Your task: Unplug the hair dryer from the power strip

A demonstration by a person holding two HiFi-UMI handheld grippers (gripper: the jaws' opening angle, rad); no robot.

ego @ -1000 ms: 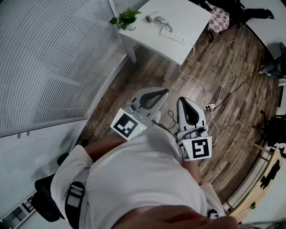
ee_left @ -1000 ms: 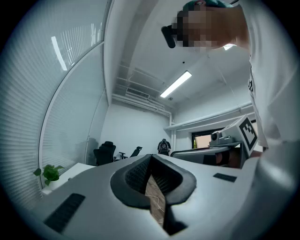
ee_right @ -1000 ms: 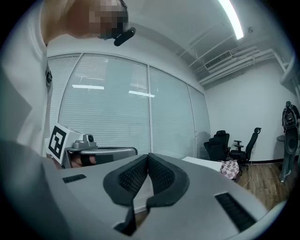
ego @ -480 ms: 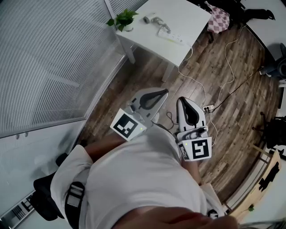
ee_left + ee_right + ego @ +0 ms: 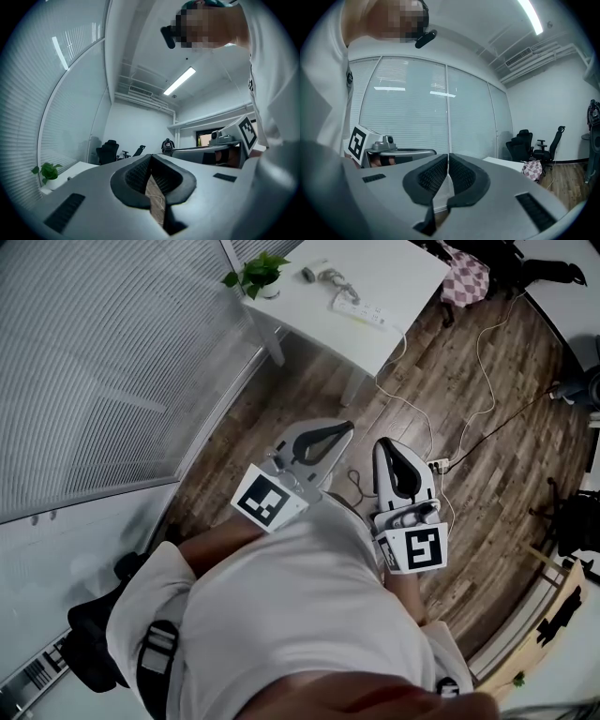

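the hair dryer [image 5: 322, 276] lies on the white surface [image 5: 412, 268] at the top of the frame. its cord curls to the power strip [image 5: 361, 311] just beside it, nearer the front edge. the plug itself is too small for me to make out from here. the strip's own lead [image 5: 405, 338] drops off the surface's right side and trails over the wood floor [image 5: 469, 399] to a small socket block [image 5: 439, 465] near my right side.

my left fingers [image 5: 319, 440] and right fingers [image 5: 398, 474] sit in the middle of the frame, side by side in front of my chest. both pairs point level and are clenched tip to tip on nothing. no part of the unplugging is done yet. i judge this to be the approach, with both pairs well apart from the strip. next i need to close on the surface and release both pairs. then one pins the strip while the other takes the plug and pulls it straight out.

for room, the floor between me and the surface is my lane. the glass wall with blinds [image 5: 103, 362] runs along the left. a potted plant [image 5: 255, 273] stands at the surface's left corner, near the dryer. the trailing lead on the right is something to step around.
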